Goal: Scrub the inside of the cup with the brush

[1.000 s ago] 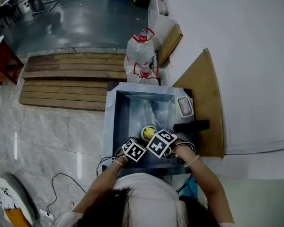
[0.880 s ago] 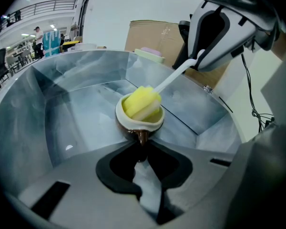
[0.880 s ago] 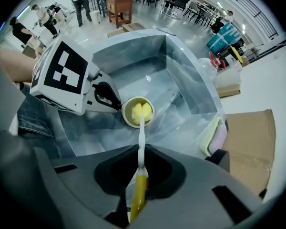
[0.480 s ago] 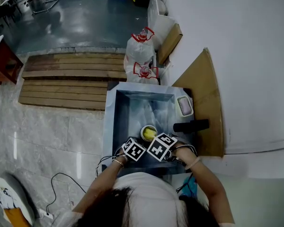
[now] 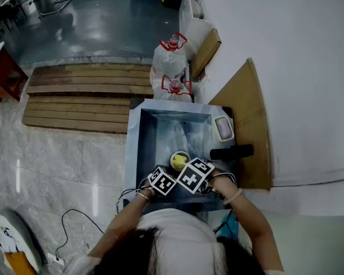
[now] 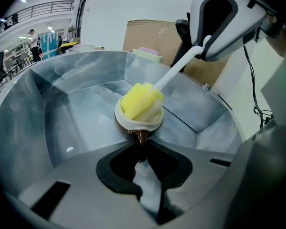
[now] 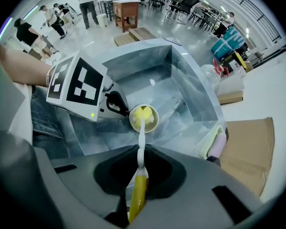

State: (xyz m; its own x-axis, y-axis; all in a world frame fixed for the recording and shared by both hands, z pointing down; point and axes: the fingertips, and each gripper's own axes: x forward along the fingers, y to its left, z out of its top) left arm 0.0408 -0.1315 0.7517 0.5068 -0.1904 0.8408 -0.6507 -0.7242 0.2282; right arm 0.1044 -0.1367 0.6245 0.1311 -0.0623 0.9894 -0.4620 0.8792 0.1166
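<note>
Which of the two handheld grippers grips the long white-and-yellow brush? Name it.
The right gripper: its jaws clamp the yellow-handled sponge brush, head inside the brown, white-rimmed cup. The left gripper pinches that cup instead.

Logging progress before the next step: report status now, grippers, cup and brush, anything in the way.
Left gripper shut on cup handle, over sink. Right gripper shut on brush, head inside cup. Nothing in the way.

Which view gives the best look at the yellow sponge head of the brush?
The left gripper view: the sponge head sits close and large in the mouth of the cup. The right gripper view looks down the brush handle, so the head is small inside the rim. The head view shows only a yellow speck.
</note>
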